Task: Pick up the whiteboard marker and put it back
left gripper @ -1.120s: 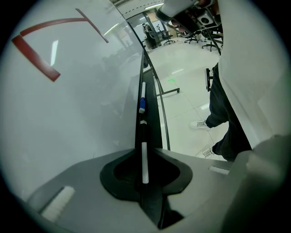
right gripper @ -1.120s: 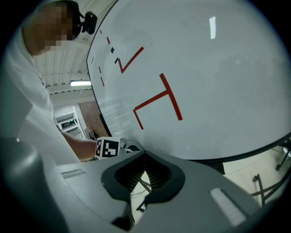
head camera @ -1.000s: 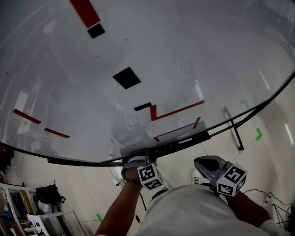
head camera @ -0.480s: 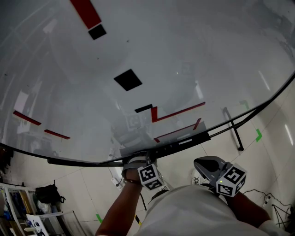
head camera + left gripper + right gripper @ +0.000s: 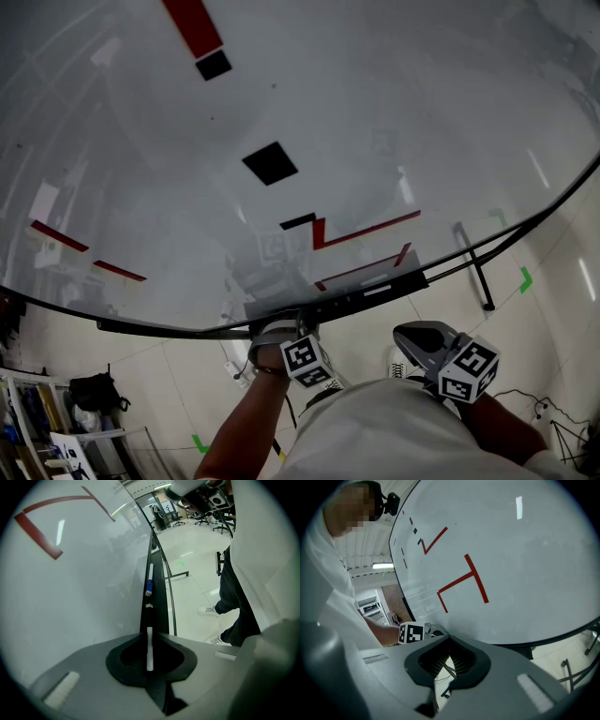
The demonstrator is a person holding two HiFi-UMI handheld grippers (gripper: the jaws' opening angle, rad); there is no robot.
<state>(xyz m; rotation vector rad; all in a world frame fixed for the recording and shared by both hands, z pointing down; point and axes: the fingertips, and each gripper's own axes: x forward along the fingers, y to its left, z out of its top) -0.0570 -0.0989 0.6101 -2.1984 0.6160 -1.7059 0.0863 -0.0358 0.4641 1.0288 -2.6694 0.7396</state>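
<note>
The whiteboard [image 5: 356, 103] fills most of the head view. A dark tray [image 5: 398, 279] runs along its lower edge.

The left gripper [image 5: 279, 324] is pressed up to that tray near the middle of the lower edge, with its marker cube [image 5: 305, 359] just behind. In the left gripper view its jaws [image 5: 149, 641] are drawn almost together. A slim white bar stands upright between the dark pads and looks to be the whiteboard marker [image 5: 149, 657] clamped there, though the bar is thin and the view is poor. It sits right over the tray [image 5: 160, 592].

Farther along the same tray lies a second marker with a blue cap [image 5: 148, 582]. A small white piece [image 5: 148, 605] lies between it and the jaws.

The right gripper [image 5: 405, 334] is held low beside the person's white shirt [image 5: 375, 431], below the board's lower edge and well apart from the tray. Its ribbed pads [image 5: 459, 660] meet at the tips [image 5: 449, 657] and hold nothing. Only floor and a cable show through the slit behind them.

The board bears red line marks [image 5: 361, 228], a red bar [image 5: 192, 23] near its top edge and two black squares [image 5: 270, 162]. Green tape marks [image 5: 527, 278] lie on the pale floor, near the stand's leg [image 5: 473, 267].
</note>
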